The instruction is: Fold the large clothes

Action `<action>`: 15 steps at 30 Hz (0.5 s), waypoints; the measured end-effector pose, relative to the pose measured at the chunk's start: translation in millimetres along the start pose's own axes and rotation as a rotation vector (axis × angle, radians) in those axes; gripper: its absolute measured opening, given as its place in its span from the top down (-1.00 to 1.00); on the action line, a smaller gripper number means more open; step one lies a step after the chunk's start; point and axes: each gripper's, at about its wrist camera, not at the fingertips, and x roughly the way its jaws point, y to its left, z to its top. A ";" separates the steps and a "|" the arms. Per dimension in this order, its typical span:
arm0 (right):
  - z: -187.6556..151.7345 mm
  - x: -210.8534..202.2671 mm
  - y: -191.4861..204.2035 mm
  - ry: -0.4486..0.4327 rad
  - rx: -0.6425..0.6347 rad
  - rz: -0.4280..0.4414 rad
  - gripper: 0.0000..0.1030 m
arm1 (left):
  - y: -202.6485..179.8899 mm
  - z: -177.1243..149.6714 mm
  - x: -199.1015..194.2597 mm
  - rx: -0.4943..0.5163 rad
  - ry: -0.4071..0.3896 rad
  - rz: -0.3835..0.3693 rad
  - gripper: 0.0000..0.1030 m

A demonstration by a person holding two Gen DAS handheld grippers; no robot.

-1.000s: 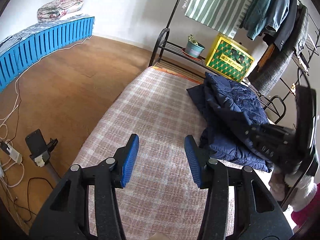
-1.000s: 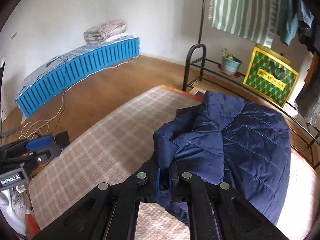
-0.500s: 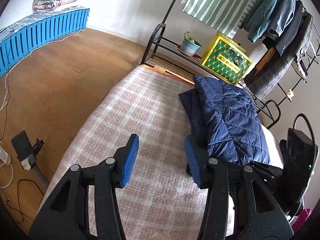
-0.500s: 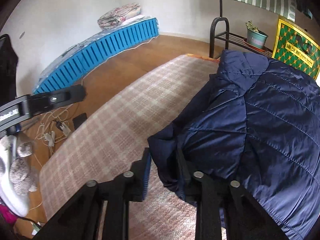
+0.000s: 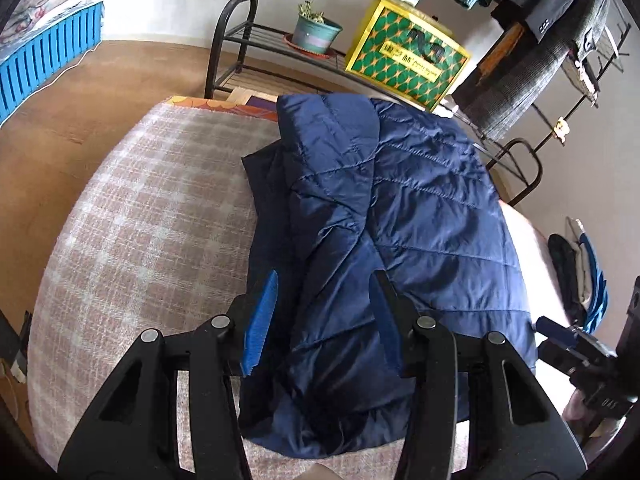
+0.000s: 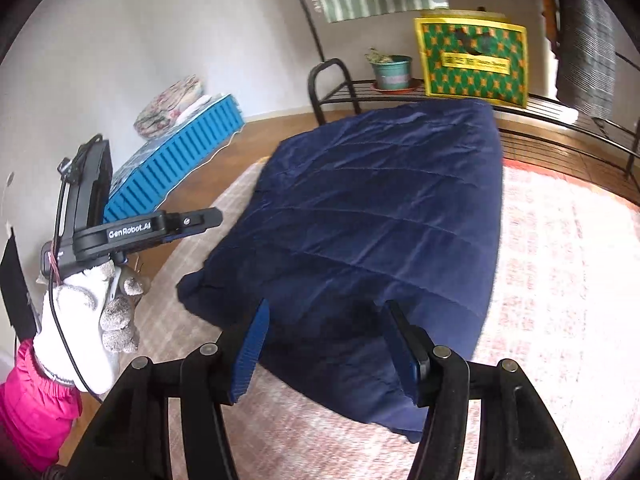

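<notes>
A navy quilted jacket (image 5: 400,216) lies folded in a compact stack on the pink plaid bed cover (image 5: 152,216). It also shows in the right wrist view (image 6: 376,220). My left gripper (image 5: 324,316) is open and empty, its blue pads above the jacket's near left edge. My right gripper (image 6: 326,344) is open and empty over the jacket's near edge. The left gripper also shows at the left of the right wrist view (image 6: 200,218), held by a white-gloved hand.
A black metal rack (image 5: 236,40) behind the bed holds a potted plant (image 5: 316,32) and a yellow-green box (image 5: 408,56). Clothes hang at the upper right (image 5: 560,8). A blue slatted mattress (image 6: 180,152) lies on the wooden floor at left.
My right gripper has let go of the jacket's fold and opened wide, drawing back. My left gripper has swung right, over the jacket's near edge. The jacket now lies flatter.
</notes>
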 end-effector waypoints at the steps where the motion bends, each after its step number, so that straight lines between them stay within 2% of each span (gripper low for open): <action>1: 3.1 -1.2 -10.4 -0.003 0.032 -0.012 -0.18 | 2.2 -0.8 9.0 -0.002 0.019 0.016 0.06; 2: 5.4 0.0 -19.8 -0.005 0.058 -0.024 -0.20 | 5.5 -2.3 17.4 -0.005 0.036 0.027 0.01; 6: 7.8 13.0 -46.1 0.018 0.105 -0.071 -0.37 | 16.4 -12.9 35.2 0.012 0.039 0.087 -0.48; 7: 6.0 17.8 -51.2 0.035 0.115 -0.067 -0.37 | 19.2 -14.8 38.1 0.013 0.039 0.089 -0.50; 11: -4.9 35.0 -66.7 0.075 0.152 -0.025 -0.40 | 39.3 -14.7 43.3 -0.078 0.070 0.015 -0.60; 15: -4.7 38.3 -82.8 0.085 0.217 0.078 -0.42 | 56.7 -8.6 39.2 -0.181 0.102 -0.091 -0.60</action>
